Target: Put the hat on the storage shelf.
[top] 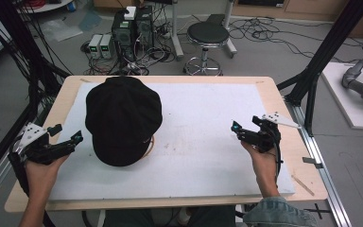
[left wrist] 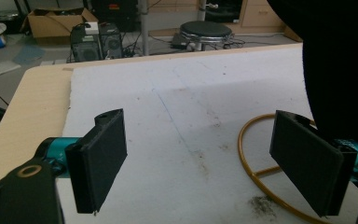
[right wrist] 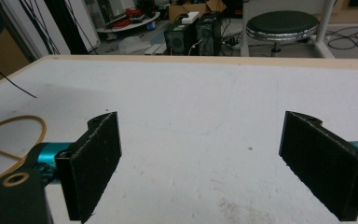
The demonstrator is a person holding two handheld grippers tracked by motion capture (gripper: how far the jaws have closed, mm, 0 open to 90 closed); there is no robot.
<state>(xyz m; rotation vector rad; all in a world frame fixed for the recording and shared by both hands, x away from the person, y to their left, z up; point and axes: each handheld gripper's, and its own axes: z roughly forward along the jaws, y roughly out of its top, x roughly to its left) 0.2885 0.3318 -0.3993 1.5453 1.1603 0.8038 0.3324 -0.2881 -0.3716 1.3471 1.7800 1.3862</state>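
While both hands rest at the near edges of the surface (top: 208, 101), we see the black cap (top: 123, 120) sitting left of centre on the white mat, with a yellow-brown ring (top: 150, 146) peeking out from under its near right side.

Our left tongs (top: 78, 138) hover just beside the cap's near left side, close but apart from it, jaws spread wide and holding nothing. In the left gripper view those tongs (left wrist: 205, 163) frame bare mat, the ring (left wrist: 249, 163) curves between the jaws toward the right one, and the cap (left wrist: 340, 70) looms as a dark mass at the right edge, just past that jaw.

Our right tongs (top: 235, 126) sit well apart from the cap, over at the right side of the mat, also released and empty. In the right gripper view, these tongs (right wrist: 200, 158) gape over plain mat, with the ring (right wrist: 14, 135) showing at the left, beyond the left jaw.

As for the cap's heading: from the high view it looks slightly longer near to far than across, and its near end is narrower. Which way the brim points we cannot tell; the fabric is too dark to read.
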